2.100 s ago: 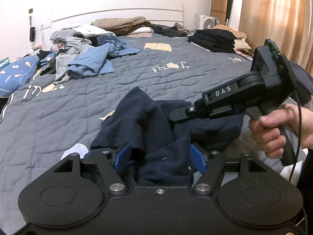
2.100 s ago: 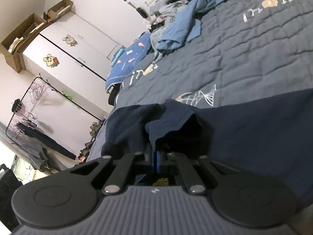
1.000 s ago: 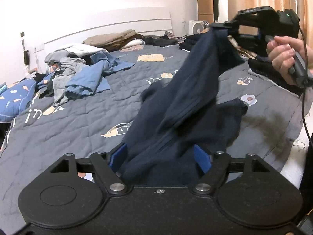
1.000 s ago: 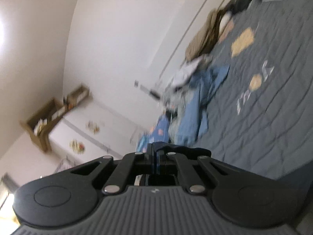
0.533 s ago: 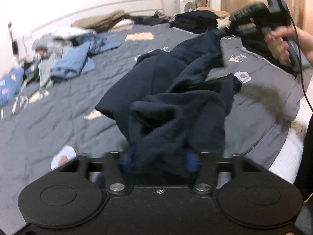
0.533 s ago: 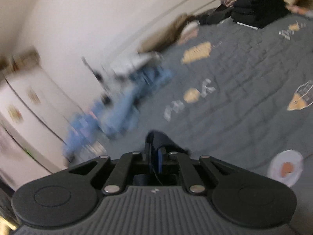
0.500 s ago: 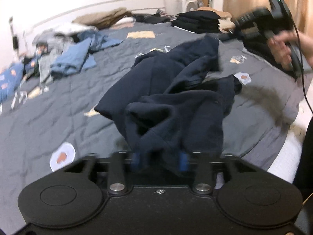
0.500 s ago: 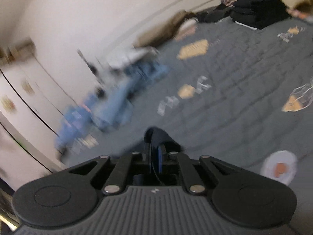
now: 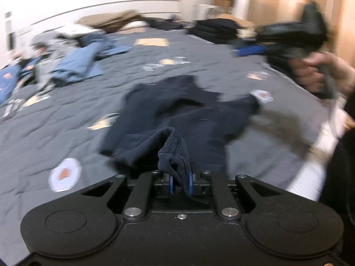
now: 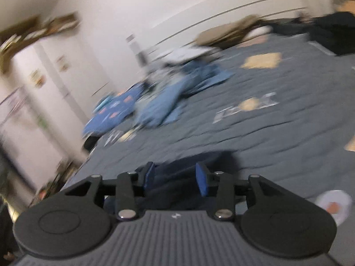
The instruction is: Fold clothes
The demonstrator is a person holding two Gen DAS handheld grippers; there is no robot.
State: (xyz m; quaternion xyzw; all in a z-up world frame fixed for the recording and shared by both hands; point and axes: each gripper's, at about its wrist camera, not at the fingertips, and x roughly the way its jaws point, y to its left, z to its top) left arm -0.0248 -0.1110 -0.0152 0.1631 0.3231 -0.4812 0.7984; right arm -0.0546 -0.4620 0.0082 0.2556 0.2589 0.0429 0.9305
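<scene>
Right at the near edge of the bed [image 9: 66, 115], my left gripper [image 9: 179, 180] has its blue pads squeezed together on a hem of the navy garment [image 9: 184, 110]. The pinched bit sticks up in a little fold and the rest of it lies crumpled out across the grey quilt toward the middle. Quilt's got small cartoon patches, one white round one [image 9: 65, 174] just left of the garment near the edge.

My right gripper [image 10: 175, 177] is up in the air over toward the right edge of the bed, pads spread apart with nothing between them. From its own camera you can see navy fabric lying below it, not touching. My right hand [image 9: 319, 75] is wrapped around its handle, all pretty motion-blurred.

Further up along the left edge there's a messy pile of blue and grey clothes [image 9: 75, 62]. Toward the far right corner sits a stack of dark folded clothes [image 9: 213, 31], and up against the white headboard [image 9: 111, 6] some tan clothes [image 9: 111, 22] are heaped.

Room-wise: beige curtain [image 9: 277, 2] on the right, white wardrobe [image 10: 55, 84] off the left side with cardboard boxes [image 10: 37, 31] on top. What's inside them is too blurry to tell.
</scene>
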